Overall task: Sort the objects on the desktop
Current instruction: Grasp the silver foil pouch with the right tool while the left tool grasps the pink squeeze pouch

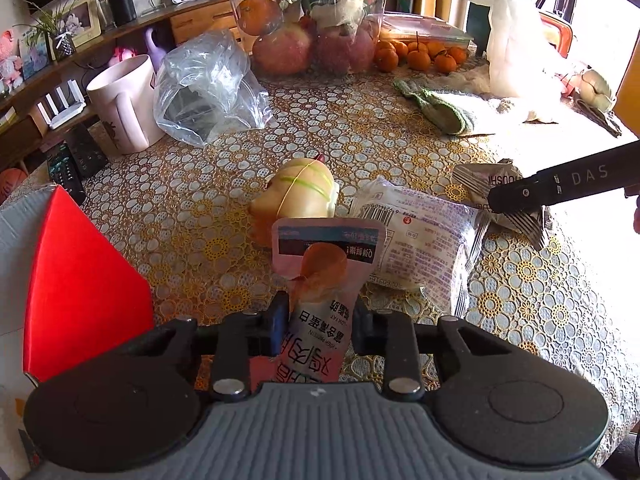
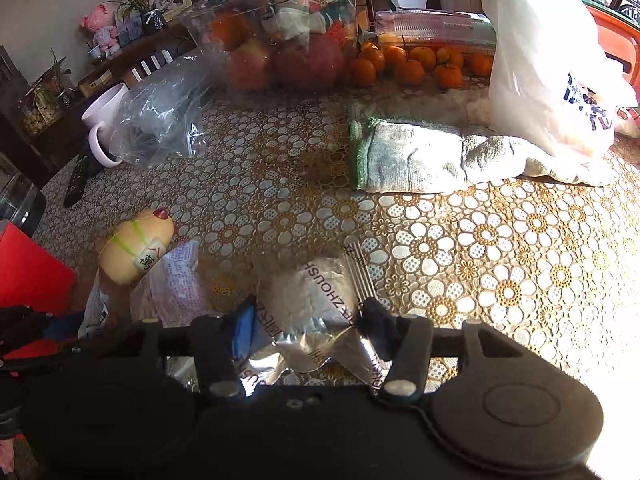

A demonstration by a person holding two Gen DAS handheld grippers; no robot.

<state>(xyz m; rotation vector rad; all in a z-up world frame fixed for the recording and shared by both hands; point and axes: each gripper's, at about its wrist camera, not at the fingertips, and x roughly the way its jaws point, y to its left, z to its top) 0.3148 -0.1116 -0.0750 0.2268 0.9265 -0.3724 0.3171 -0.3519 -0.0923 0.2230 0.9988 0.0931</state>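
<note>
My left gripper is clenched on a pink snack pouch, its two pads pressing the pouch's narrow lower part from either side while the wide printed top stands up ahead of my fingers. Just beyond the pouch lies a pale yellow peach-shaped bun crossed by green stripes and a thin band, with a red tip, resting on the patterned tablecloth. Touching the bun's right side is a white printed packet lying flat.

My right gripper has a crinkled silver foil packet between its pads; both pads touch the foil's sides, so I am grasping it. In the left wrist view the same foil packet sits just right of the white packet, with my right gripper's black finger across it.

To the left stands a red box, near the pouch. Farther back on the left are a white mug and a clear plastic bag, side by side. At the far edge a clear bin holds apples and an orange, with small oranges beside it. A folded green-edged cloth lies right of centre, and a white plastic bag rests on its far end.
</note>
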